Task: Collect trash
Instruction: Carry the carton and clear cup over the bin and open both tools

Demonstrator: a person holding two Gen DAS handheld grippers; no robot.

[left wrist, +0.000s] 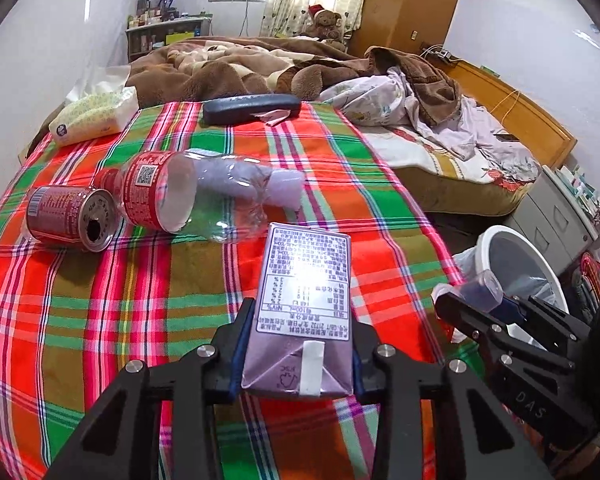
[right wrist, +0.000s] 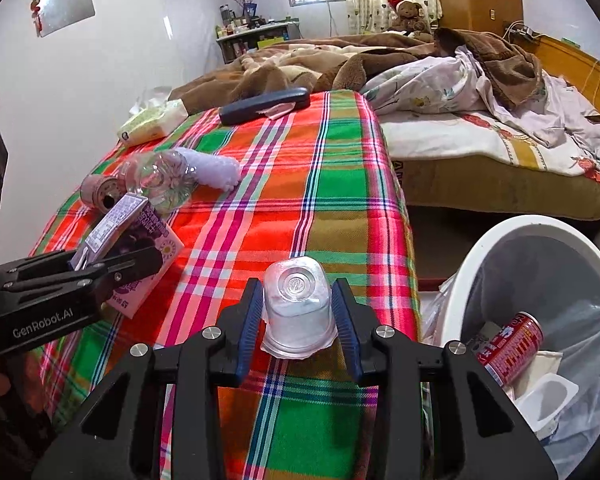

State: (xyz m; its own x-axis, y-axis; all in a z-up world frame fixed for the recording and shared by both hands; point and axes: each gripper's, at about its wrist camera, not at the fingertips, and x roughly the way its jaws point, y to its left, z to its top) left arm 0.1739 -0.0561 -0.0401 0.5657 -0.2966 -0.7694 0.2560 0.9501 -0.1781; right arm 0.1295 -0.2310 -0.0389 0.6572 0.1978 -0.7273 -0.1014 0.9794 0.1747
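Observation:
My left gripper (left wrist: 296, 344) is shut on a purple drink carton (left wrist: 304, 304), held above the plaid cloth (left wrist: 140, 320); the carton also shows in the right wrist view (right wrist: 140, 240). My right gripper (right wrist: 300, 316) is shut on a clear plastic cup (right wrist: 298, 308), near the cloth's right edge; it also shows in the left wrist view (left wrist: 480, 288). A red can (left wrist: 74, 216) and a crushed clear bottle (left wrist: 188, 196) lie on the cloth at the left. A white trash bin (right wrist: 476, 264) stands on the floor at the right, holding a red can (right wrist: 514, 346) and a white cup (right wrist: 548, 400).
A tissue pack (left wrist: 94, 116) and a dark glasses case (left wrist: 252, 108) lie at the cloth's far end. Behind is a bed with brown blankets (left wrist: 228, 64) and crumpled sheets (left wrist: 420, 120). A grey drawer cabinet (left wrist: 560, 212) stands past the bin.

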